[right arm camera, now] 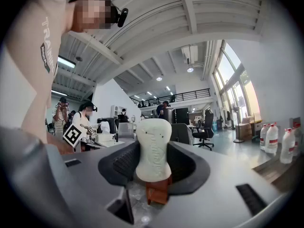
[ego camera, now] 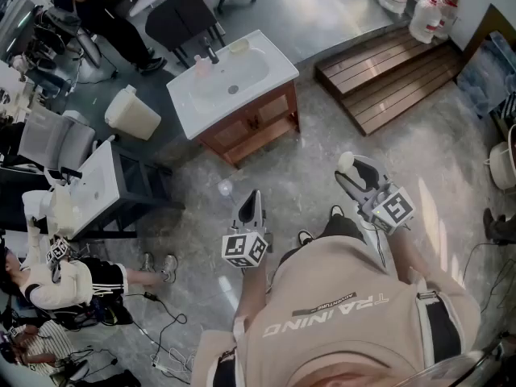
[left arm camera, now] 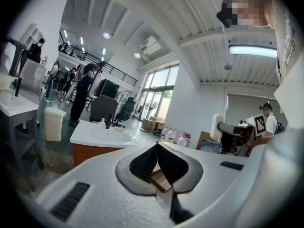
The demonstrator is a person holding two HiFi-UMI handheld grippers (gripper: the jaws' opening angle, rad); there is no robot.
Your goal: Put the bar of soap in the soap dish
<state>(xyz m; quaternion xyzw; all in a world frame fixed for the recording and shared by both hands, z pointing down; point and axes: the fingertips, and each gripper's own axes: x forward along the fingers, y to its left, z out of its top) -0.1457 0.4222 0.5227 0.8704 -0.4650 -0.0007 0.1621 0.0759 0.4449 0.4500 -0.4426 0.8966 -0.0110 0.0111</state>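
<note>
1. The left gripper is held out ahead of the torso, pointing forward and slightly downward. Its jaws are closed tip to tip, with nothing between them.
2. The right gripper is held level beside it. Its jaws are spread wide and clamp a bar of soap, which stands upright between them.

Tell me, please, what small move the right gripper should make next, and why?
Probably carry the right gripper forward toward the washbasin. Its jaws clamp the bar of soap, while the washbasin stands ahead, well apart from it. The small pale dish on its back rim looks like the target.
</note>
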